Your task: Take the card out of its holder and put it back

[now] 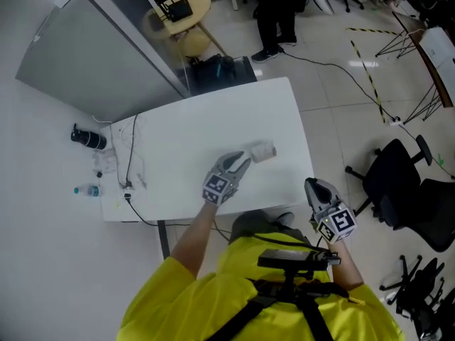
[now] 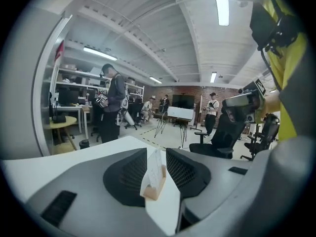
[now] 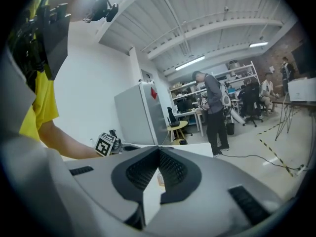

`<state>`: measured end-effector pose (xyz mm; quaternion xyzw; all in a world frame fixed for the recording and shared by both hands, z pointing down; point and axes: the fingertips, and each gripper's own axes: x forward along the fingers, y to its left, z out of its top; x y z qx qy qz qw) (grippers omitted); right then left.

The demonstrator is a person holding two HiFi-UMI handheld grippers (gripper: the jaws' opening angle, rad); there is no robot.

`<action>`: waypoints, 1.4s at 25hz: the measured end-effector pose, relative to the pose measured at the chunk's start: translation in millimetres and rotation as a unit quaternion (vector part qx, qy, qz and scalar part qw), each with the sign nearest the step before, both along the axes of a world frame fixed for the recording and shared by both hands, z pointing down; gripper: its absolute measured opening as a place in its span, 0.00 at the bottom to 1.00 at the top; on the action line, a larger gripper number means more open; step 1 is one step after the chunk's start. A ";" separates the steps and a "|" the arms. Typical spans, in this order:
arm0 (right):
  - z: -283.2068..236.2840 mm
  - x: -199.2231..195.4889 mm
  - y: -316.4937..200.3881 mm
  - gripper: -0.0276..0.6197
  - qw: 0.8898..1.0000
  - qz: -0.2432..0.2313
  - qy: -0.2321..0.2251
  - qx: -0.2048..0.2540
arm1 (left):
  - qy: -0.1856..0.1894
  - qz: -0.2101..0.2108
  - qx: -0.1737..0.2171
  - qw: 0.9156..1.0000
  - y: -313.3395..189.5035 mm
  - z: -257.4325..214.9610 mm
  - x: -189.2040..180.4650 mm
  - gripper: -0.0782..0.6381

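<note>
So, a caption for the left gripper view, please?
Open left gripper lined up on the card in its holder.

A white card [image 2: 154,171] is seen standing upright, still slotted in a small tan wooden holder [image 2: 153,191]. The holder is set flat on the white table [image 1: 185,141], at about 3 o'clock from the tabletop's middle.

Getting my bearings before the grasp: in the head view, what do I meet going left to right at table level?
Black cylindrical object → left gripper → white card in its small wooden holder → right gripper → black office chair.
</note>
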<state>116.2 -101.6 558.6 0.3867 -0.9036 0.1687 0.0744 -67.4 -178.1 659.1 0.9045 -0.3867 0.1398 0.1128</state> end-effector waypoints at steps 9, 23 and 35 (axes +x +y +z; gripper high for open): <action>25.5 -17.4 -17.9 0.05 0.999 -0.011 0.011 -0.030 | -0.031 0.148 -0.068 0.986 -30.9 77.9 26.4 0.31; 32.8 -26.2 -27.6 0.05 0.999 0.018 0.010 -0.048 | -0.003 0.176 -0.037 0.984 -32.6 57.9 48.5 0.13; -2.3 -12.2 -32.9 0.05 0.999 0.039 -0.019 -0.012 | 0.039 0.112 0.058 0.991 -31.1 -135.2 32.9 0.13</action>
